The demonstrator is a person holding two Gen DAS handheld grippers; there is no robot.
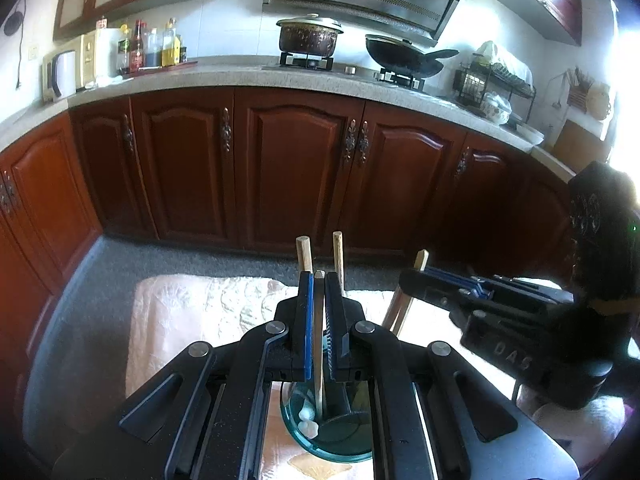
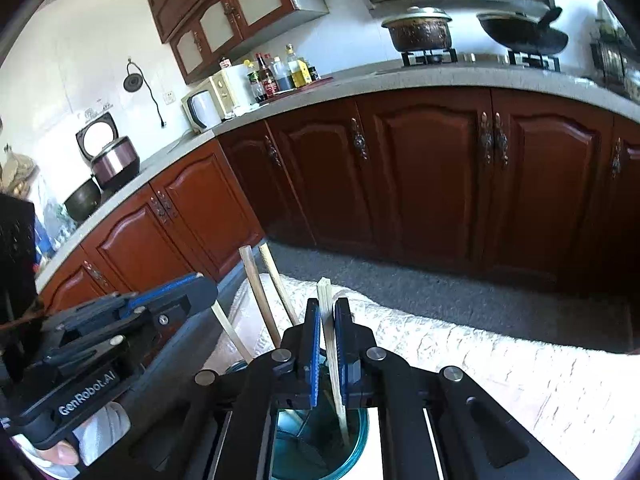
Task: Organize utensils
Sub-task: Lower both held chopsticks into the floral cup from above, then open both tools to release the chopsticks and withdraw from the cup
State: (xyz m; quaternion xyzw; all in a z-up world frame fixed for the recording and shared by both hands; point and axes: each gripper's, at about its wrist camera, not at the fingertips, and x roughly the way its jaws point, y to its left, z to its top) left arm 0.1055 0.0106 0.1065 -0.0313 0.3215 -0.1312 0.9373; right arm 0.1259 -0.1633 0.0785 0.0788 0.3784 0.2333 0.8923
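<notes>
Nearest: left gripper (image 1: 319, 280) clenched on one chopstick (image 1: 319, 340) standing in a teal glass cup (image 1: 326, 436) at 6 o'clock.
Right gripper (image 2: 327, 305): grasping another chopstick (image 2: 332, 352) over the same cup, tilted down.
Surface: pale cloth (image 1: 192, 312) on a table.
Room: brown cabinets (image 1: 296, 168), grey counter (image 1: 224, 76), stove pot (image 1: 308, 34) at 12 o'clock.
Loose chopsticks (image 1: 304, 254): standing upright in the cup.

Wooden chopsticks (image 1: 319, 340) upright in teal glass cup (image 1: 320, 436).
</notes>
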